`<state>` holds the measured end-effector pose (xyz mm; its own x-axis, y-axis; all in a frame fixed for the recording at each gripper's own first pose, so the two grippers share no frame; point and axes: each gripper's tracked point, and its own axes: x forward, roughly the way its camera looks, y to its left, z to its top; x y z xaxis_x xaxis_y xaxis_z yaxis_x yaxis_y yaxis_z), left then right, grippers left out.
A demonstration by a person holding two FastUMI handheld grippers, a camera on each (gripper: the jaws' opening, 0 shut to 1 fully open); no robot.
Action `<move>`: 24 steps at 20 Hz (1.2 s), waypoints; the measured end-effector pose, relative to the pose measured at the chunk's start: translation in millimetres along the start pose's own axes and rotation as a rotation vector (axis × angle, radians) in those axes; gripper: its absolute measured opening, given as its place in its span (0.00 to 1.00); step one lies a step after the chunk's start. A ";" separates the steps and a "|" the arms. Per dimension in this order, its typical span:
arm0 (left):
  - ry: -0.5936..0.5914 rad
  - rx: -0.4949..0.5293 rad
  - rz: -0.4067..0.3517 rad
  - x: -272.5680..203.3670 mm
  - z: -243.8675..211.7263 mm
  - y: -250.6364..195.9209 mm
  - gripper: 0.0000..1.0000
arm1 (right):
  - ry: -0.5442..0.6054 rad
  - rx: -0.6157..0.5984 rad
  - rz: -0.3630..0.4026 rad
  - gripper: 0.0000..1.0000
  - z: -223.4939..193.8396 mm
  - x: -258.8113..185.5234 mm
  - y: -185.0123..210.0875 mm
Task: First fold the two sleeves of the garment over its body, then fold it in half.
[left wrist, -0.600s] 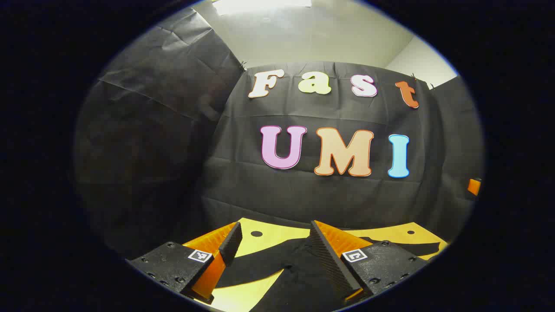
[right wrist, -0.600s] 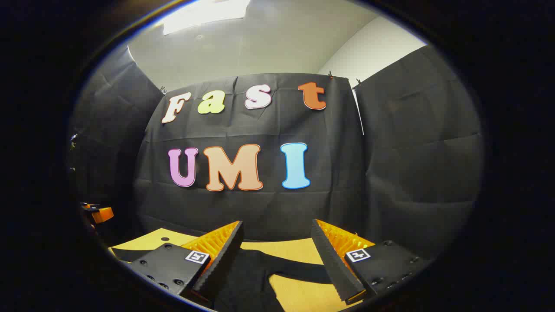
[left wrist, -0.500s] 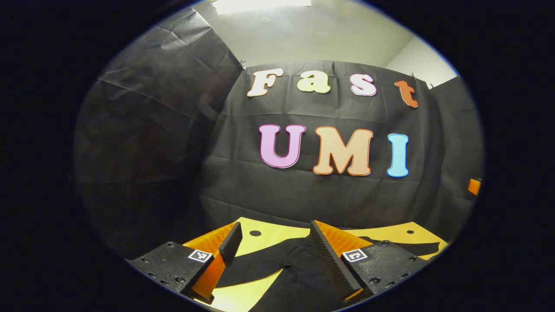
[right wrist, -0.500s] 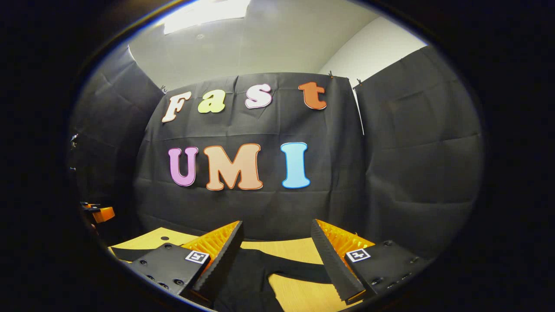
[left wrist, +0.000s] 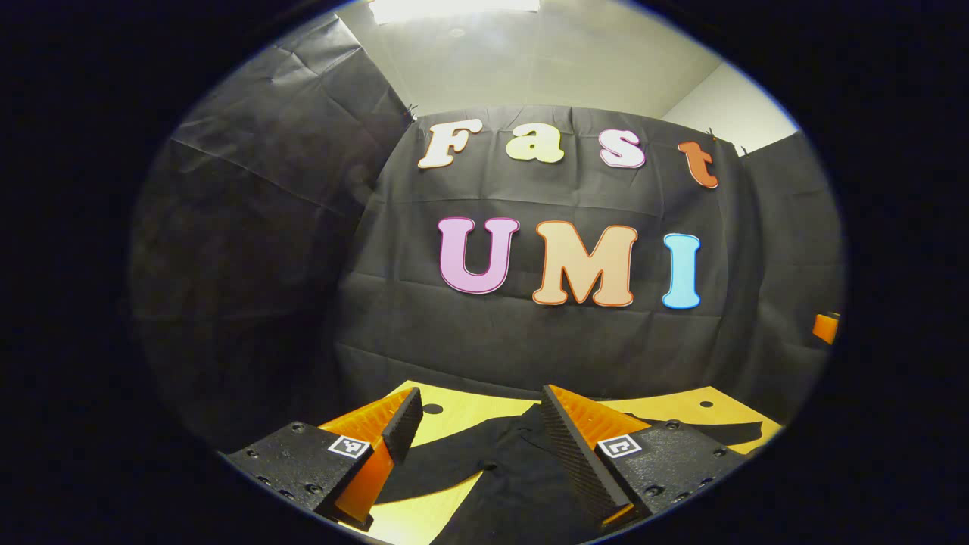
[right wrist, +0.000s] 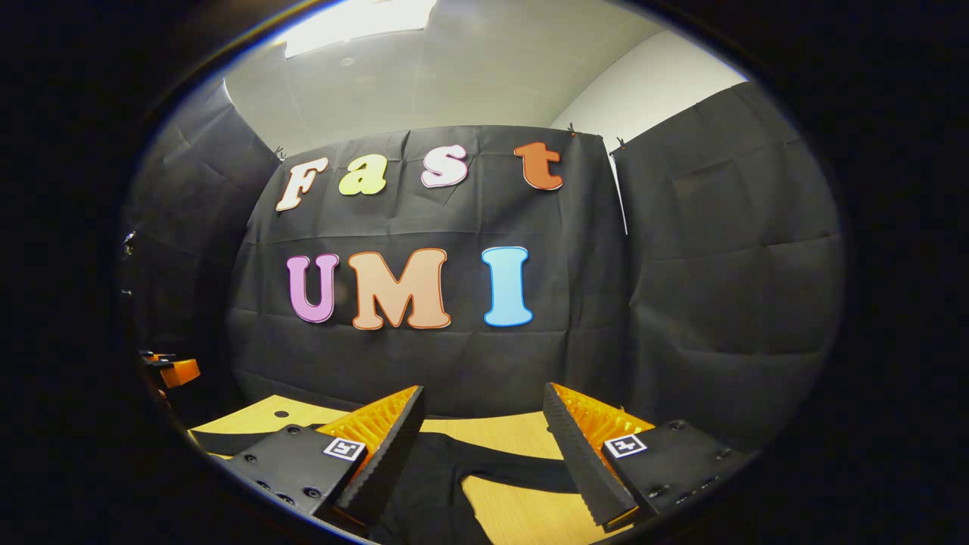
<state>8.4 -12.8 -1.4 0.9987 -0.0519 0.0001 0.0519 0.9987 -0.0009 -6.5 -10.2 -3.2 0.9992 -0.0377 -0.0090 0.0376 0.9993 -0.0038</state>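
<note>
A black garment (left wrist: 500, 469) lies spread flat on the yellow wooden table (left wrist: 469, 405). In the left gripper view its left sleeve stretches out toward the lower left, and the other sleeve (left wrist: 727, 433) reaches right. My left gripper (left wrist: 478, 412) hovers open above the garment, holding nothing. In the right gripper view the garment (right wrist: 431, 477) shows with one sleeve (right wrist: 515, 473) lying out to the right across the table (right wrist: 515, 435). My right gripper (right wrist: 484, 412) is open over it, with nothing between its fingers.
Black cloth walls close in the booth behind and on both sides of the table. The table top has small round holes (left wrist: 433, 409) near its far edge. Part of the other gripper (right wrist: 172, 371) shows at the left edge of the right gripper view.
Both views have swung slightly to the right, so the back wall has shifted left. Both grippers stay open and the garment lies as before.
</note>
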 end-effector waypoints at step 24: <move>0.032 0.028 0.036 -1.6 -10.6 7.7 0.92 | 0.059 0.003 0.008 0.98 -18.8 3.4 2.5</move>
<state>7.2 -5.1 -11.9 0.9994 -0.0157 -0.0312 0.0165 0.9995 0.0273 -3.2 -7.9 -22.0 0.9973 -0.0296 -0.0677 0.0296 0.9996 -0.0009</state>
